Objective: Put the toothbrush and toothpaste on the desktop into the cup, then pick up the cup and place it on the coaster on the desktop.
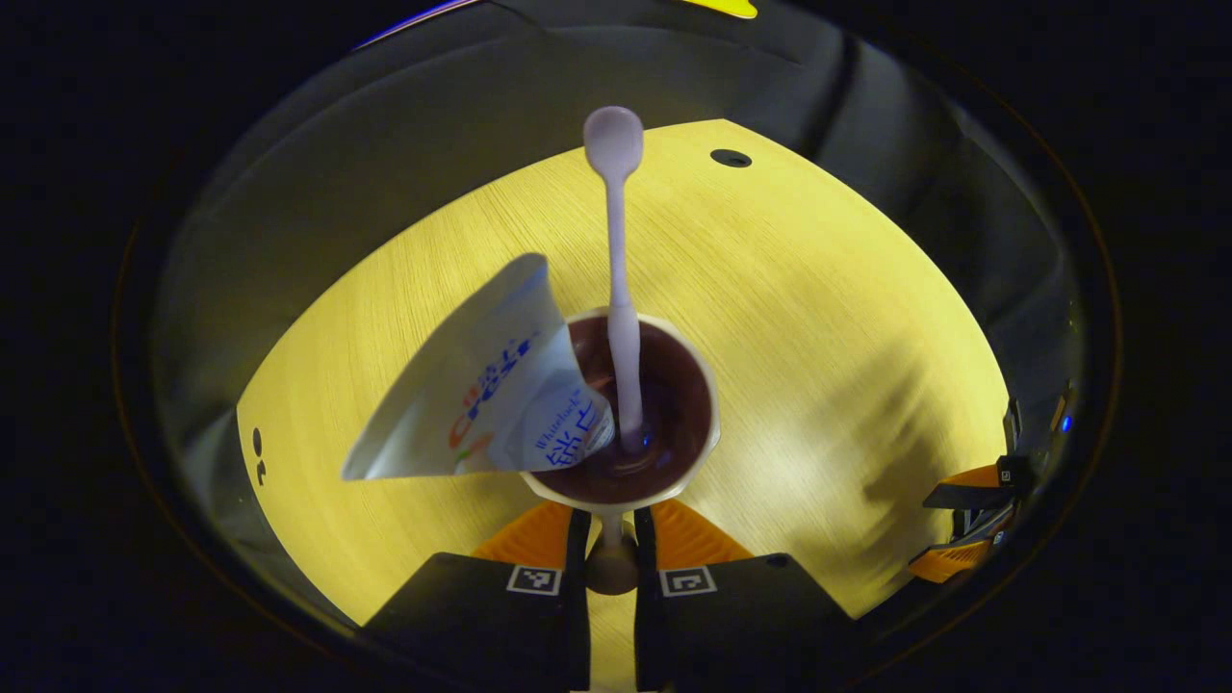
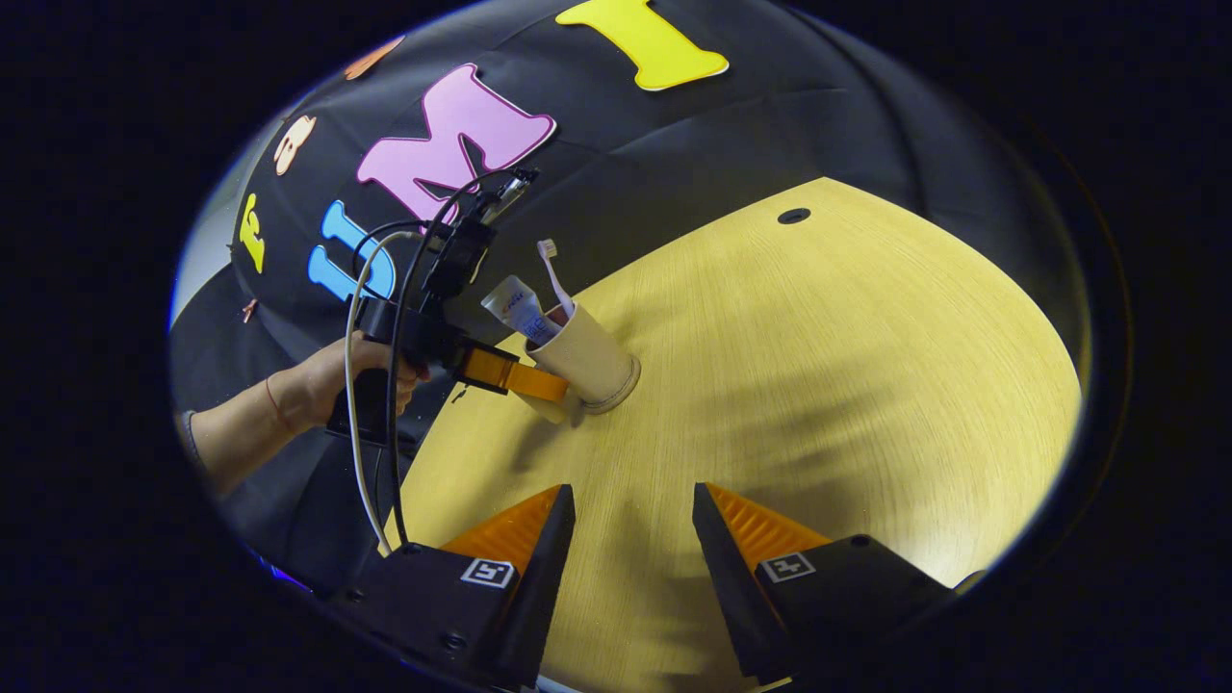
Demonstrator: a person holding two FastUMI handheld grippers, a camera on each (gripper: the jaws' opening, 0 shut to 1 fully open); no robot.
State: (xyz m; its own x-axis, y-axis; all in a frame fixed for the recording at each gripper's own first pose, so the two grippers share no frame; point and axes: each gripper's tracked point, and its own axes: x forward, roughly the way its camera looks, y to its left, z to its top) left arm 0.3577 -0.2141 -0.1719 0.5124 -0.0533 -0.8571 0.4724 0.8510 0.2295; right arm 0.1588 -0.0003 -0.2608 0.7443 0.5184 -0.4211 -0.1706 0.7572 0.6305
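I look down into a cream cup [image 1: 707,385] with a brown inside. A pale toothbrush [image 1: 616,250] stands in it, head up. A white toothpaste tube [image 1: 481,385] leans out over the left rim. My left gripper [image 1: 609,549] is shut on a brown knob-like part at the cup's near side. In the right gripper view the cup [image 2: 587,361] stands on the yellow table [image 2: 818,385] with the left gripper [image 2: 510,375], held by a hand [image 2: 337,380], on its side. A slightly wider ring shows under its base; I cannot tell whether that is the coaster. My right gripper [image 2: 635,510] is open over bare table.
A small dark hole [image 2: 793,216] sits near the table's far edge. The table's left edge runs close behind the cup. The right gripper [image 1: 972,525] shows far off at the table's right edge. Cables [image 2: 371,404] hang from the left gripper.
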